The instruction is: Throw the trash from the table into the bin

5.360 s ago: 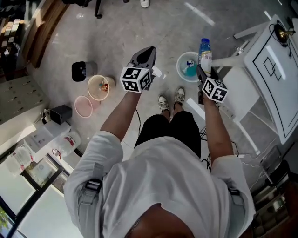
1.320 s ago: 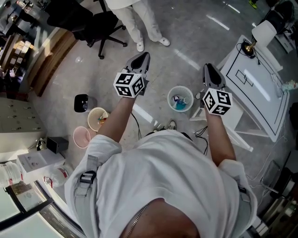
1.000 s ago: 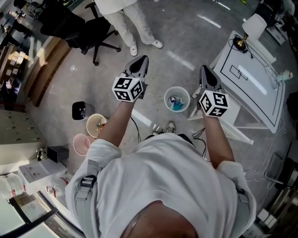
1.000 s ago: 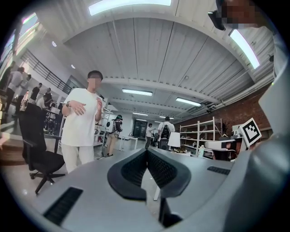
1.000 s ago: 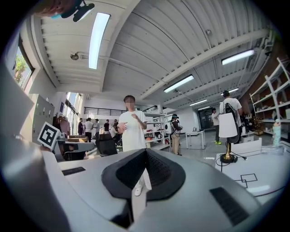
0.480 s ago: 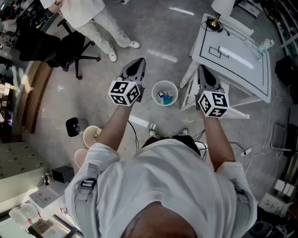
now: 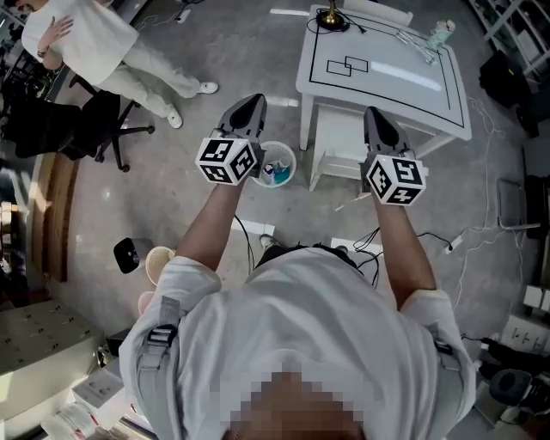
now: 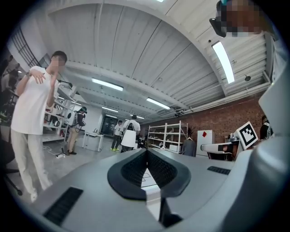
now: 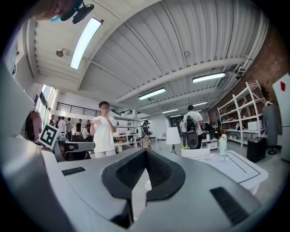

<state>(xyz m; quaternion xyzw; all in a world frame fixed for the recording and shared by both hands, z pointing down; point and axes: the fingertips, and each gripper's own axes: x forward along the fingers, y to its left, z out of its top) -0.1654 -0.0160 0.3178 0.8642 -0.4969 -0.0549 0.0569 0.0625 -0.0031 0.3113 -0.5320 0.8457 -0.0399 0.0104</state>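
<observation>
**Both grippers shut and empty, table trash not yet reached**

In the head view we are holding the left gripper [image 7: 249, 104] and the right gripper [image 7: 378, 115] out level, side by side, at mid-frame. The white table [image 7: 391, 86] is sitting in the upper right. A small bottle [image 7: 441, 33], which we take for the trash, is standing near its far right corner, with a lamp [image 7: 326, 15] at the far left corner. The bin [image 7: 279, 163], already holding scraps, is standing on the grey floor [image 7: 215, 51] between the two grippers, just beside a white stool [image 7: 339, 142]. Cables [image 7: 427, 240] are trailing near our feet. A person in white [image 7: 86, 39] and an office chair [image 7: 64, 120] are occupying the upper left.

In the left gripper view the jaws are pressing together with nothing between them. The person in white is standing at the left edge, and shelves [image 8: 170, 136] and a brick wall [image 8: 226, 122] are showing at the right.

In the right gripper view the jaws are likewise meeting, empty. The table is lying at the lower right, with the bottle upright on it.

We are judging these risks:
- If the closed jaws are not opened first, they may knock the light bottle off the table edge.
- The stool and cables may trip us.
- A careless foot may tip the bin.
</observation>
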